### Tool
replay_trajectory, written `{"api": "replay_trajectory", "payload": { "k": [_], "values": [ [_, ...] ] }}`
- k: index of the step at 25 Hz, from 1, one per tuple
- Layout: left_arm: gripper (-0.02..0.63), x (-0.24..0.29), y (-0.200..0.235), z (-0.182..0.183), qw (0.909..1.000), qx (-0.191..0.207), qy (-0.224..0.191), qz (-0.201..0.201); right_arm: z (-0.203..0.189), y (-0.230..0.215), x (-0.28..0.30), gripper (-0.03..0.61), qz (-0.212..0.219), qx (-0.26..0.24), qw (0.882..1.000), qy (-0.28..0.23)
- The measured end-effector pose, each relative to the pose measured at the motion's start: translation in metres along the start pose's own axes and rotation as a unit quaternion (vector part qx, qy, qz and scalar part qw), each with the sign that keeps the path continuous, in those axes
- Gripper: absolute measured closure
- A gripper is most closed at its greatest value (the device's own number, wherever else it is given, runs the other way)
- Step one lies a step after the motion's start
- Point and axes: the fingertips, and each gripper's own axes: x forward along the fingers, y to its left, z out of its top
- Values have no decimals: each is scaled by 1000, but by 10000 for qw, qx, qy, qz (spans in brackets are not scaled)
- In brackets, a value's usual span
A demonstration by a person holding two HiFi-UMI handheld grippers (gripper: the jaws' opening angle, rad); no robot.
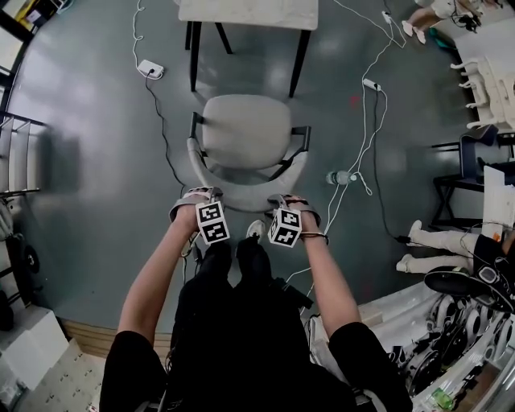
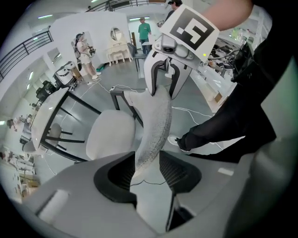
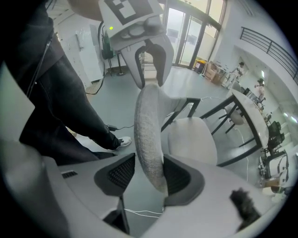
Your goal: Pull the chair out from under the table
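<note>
Chair (image 1: 245,133) standing just clear of table (image 1: 248,12), on glossy grey floor (image 1: 96,161), back toward the person's feet. Pale, smooth, rounded seat; thin black metal legs and arm struts; backrest (image 2: 156,125) a narrow curved band of speckled grey fabric. Left gripper (image 1: 193,199) and right gripper (image 1: 292,203) astride that band's top rim, jaws released and spread, ribbed dark pads loose beside the fabric, not clamping it.

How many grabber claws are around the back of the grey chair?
2. The left gripper straddles the left end of the curved backrest, and the right gripper straddles the right end. Both stand open, with the backrest between their jaws. None look hidden.
</note>
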Motion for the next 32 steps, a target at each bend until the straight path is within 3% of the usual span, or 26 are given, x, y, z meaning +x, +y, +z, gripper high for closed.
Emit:
{"api": "replay_trajectory", "payload": {
  "k": [4, 8, 13, 17, 21, 24, 27, 32],
  "values": [
    [439, -21, 2, 0, 9994, -283, -142, 106, 1, 2, -17, 383, -88, 219, 9997, 3],
    [443, -46, 5, 6, 9973, -594, -425, 120, 10, -2, -44, 384, -169, 897, 9955, -261],
    [477, -76, 13, 20, 9907, -935, -905, 388, 29, -17, -76, 385, -544, 1825, 9781, -840],
    [514, -95, 19, 27, 9845, -1154, -1131, 683, 38, -26, -96, 387, -841, 2293, 9634, -1104],
    [532, -110, 22, 35, 9768, -1398, -1320, 946, 40, -31, -114, 508, -1177, 2620, 9497, -1248],
    [577, -124, 27, 37, 9674, -1569, -1534, 1265, 43, -33, -121, 543, -1299, 2786, 9422, -1336],
    [603, -141, 30, 39, 9547, -1874, -1800, 1450, 49, -35, -129, 561, -1270, 3364, 9188, -1630],
    [604, -165, 30, 44, 9280, -2506, -2277, 1557, 53, -44, -161, 563, -1624, 4226, 8624, -2264]
  ]
}}
